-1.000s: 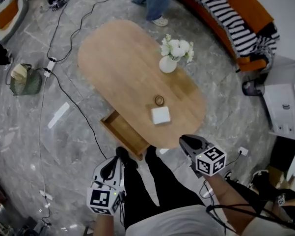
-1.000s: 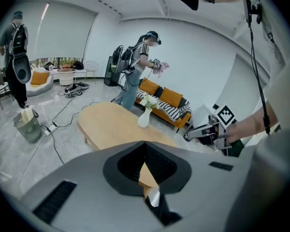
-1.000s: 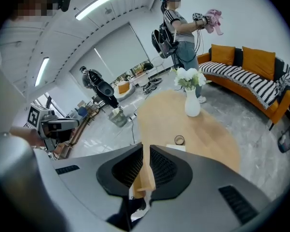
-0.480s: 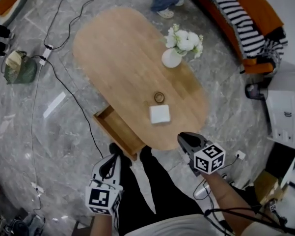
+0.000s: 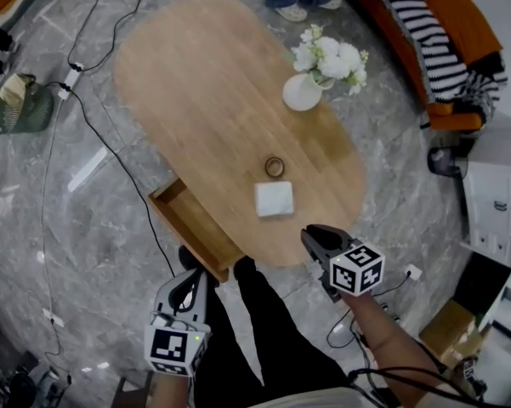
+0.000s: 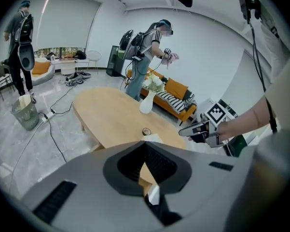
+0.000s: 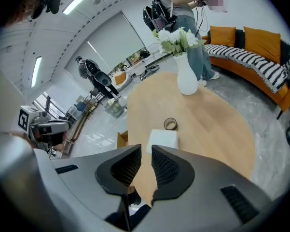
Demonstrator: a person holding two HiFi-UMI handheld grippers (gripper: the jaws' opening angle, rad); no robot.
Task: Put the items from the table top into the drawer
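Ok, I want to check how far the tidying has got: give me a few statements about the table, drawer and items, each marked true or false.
1. The drawer stands pulled open. True.
2. The white box lies inside the drawer. False: it lies on the table top, near the small brown ring.
3. The white vase on the table holds white flowers. True.
4. The right tool grips the ring. False: it hovers at the table's near edge with nothing between its jaws, which have just been opening slightly.
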